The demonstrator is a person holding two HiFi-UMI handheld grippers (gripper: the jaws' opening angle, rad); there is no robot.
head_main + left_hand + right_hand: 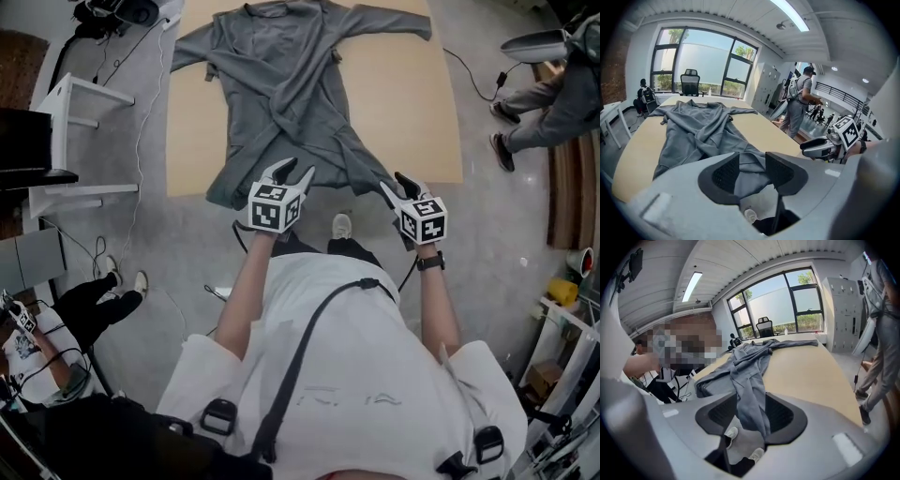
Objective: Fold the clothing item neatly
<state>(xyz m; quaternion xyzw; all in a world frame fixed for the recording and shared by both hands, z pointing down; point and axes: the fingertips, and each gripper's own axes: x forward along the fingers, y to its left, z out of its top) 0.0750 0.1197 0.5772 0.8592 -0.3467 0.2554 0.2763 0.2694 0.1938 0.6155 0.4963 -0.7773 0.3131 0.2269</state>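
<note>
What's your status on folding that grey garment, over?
Open, nothing gripped: left claw, right claw, both at near hem. Unfolded grey garment spread on table, twisted mid-body. Nothing blocking.

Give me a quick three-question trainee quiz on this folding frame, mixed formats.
1. Multiple choice: the grey long-sleeved garment lies on A) a tan table, B) the floor, C) a chair.
2. True or false: both sleeves are already folded in over the body.
3. Short answer: which end of the garment are the left hand-held gripper and the right hand-held gripper at?

Key: 1 A. 2 False: the sleeves are spread out sideways. 3 The hem, at the table's near edge; both have their jaws apart.
</note>
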